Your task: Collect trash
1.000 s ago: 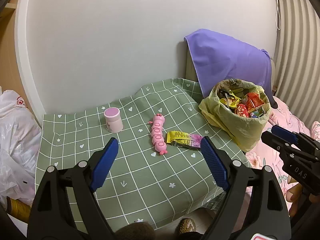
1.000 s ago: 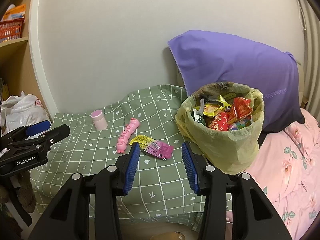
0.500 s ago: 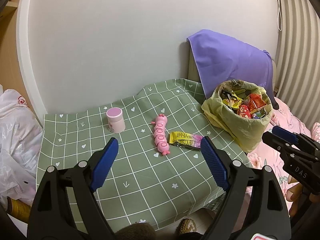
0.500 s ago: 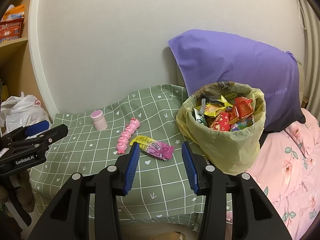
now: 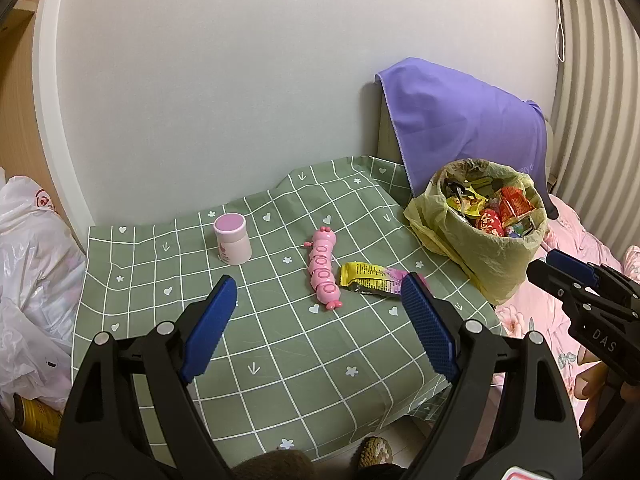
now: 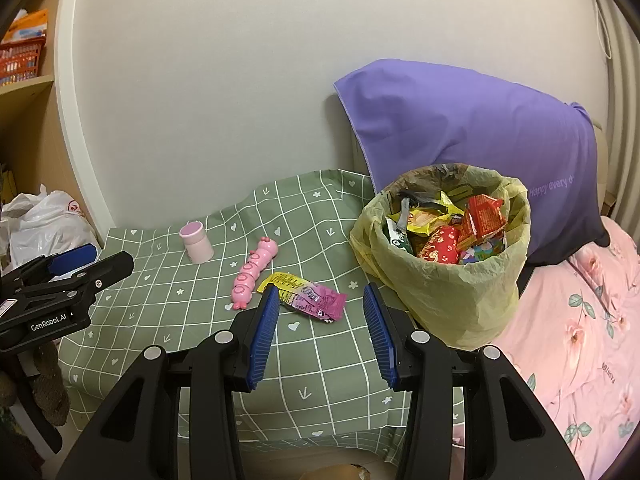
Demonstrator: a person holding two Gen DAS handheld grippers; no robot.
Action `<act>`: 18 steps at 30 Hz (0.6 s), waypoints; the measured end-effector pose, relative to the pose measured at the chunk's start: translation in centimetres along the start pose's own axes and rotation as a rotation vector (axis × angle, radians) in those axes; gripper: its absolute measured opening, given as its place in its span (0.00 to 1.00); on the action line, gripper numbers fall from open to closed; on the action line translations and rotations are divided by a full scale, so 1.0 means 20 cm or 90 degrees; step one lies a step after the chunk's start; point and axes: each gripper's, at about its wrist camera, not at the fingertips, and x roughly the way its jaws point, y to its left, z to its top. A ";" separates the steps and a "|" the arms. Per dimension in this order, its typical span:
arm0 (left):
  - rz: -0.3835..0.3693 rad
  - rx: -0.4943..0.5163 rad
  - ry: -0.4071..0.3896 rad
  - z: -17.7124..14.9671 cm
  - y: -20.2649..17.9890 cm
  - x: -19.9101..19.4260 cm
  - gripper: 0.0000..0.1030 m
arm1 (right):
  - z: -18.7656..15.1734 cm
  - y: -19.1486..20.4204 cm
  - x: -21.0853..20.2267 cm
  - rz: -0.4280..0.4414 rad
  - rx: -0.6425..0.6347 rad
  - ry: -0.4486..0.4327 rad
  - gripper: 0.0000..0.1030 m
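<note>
Fingers of the left gripper [image 5: 316,312] and right gripper [image 6: 320,320] stood spread, both empty. Bin [image 6: 452,280]: nearly full of wrappers, at the table's [image 6: 200,320] right edge. Toy [image 6: 254,274], cup [image 6: 196,242]: likely not trash. Wrapper [image 6: 308,298]: uncollected, on the table beside the bin; seemingly the last piece.

a home bedroom: a purple pillow [image 6: 472,140] leans on the wall above pink floral bedding [image 6: 568,328], beside a small table's green checked cloth [image 6: 192,308].

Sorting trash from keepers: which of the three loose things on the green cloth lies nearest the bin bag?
The yellow-and-purple wrapper; the pink caterpillar toy and pink-lidded jar sit farther from the bin bag.
</note>
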 end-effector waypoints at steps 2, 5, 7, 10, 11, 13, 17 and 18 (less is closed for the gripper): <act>0.000 0.000 -0.002 0.00 0.00 0.00 0.78 | 0.00 0.00 0.00 0.000 -0.001 -0.001 0.41; 0.000 0.001 -0.005 -0.01 0.00 -0.01 0.78 | 0.00 0.00 0.00 0.000 -0.001 -0.002 0.41; 0.000 0.003 -0.006 -0.01 0.00 -0.01 0.78 | 0.00 -0.01 -0.01 -0.001 -0.001 -0.003 0.41; -0.001 0.004 -0.010 -0.01 -0.01 -0.02 0.78 | 0.00 -0.01 -0.01 -0.003 -0.002 -0.003 0.40; -0.001 0.004 -0.012 -0.01 -0.01 -0.02 0.78 | 0.00 -0.01 -0.01 -0.003 -0.004 -0.002 0.41; -0.003 0.001 -0.009 -0.01 -0.01 -0.01 0.78 | 0.00 0.00 0.00 -0.003 -0.009 0.000 0.41; 0.013 -0.052 0.041 -0.03 0.12 0.10 0.78 | 0.03 -0.01 0.06 0.003 -0.018 0.014 0.41; 0.018 -0.076 0.054 -0.04 0.18 0.14 0.78 | 0.04 0.00 0.11 0.011 -0.026 0.023 0.41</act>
